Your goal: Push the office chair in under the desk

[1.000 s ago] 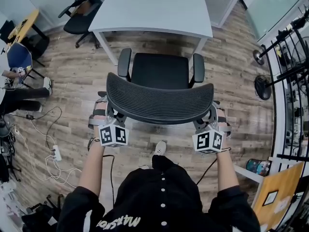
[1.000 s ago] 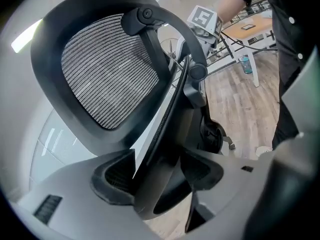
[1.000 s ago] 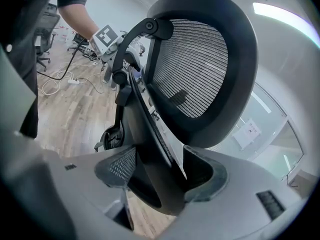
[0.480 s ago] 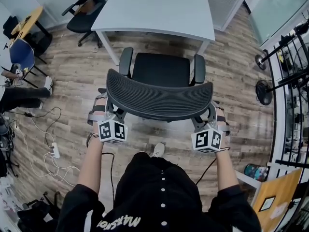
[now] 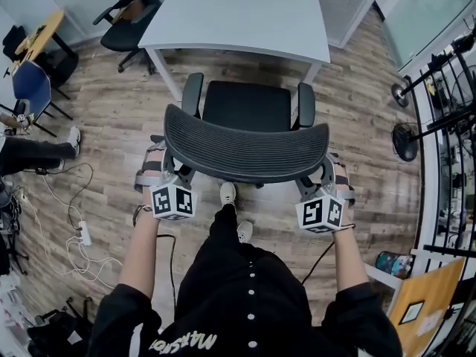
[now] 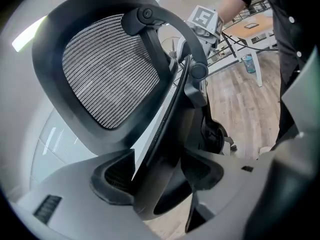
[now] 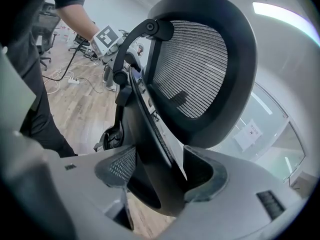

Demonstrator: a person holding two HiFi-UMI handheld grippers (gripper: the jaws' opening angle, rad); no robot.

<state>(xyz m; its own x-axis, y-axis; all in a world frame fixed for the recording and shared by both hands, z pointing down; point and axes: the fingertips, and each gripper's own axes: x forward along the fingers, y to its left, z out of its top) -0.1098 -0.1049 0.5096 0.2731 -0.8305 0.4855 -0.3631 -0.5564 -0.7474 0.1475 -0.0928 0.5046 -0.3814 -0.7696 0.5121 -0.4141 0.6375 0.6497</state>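
The black mesh office chair stands in front of the white desk (image 5: 238, 13); its seat (image 5: 245, 106) faces the desk and its armrests nearly reach the desk's front edge. Its curved backrest (image 5: 245, 155) is toward me. My left gripper (image 5: 169, 172) is shut on the backrest's left rim, which fills the gap between the pads in the left gripper view (image 6: 157, 176). My right gripper (image 5: 318, 181) is shut on the right rim, seen likewise between its pads (image 7: 157, 176). The chair's base is hidden under the seat.
A second black chair (image 5: 126, 13) stands at the desk's far left corner, a blue chair (image 5: 30, 88) farther left. Someone's legs (image 5: 33, 151) lie on the floor there. Cables and a power strip (image 5: 83, 235) trail at the left. Fan stands (image 5: 405, 134) and racks line the right.
My foot has stepped forward to just below the backrest. The chair and both grippers have edged slightly toward the desk; both grips are unchanged.
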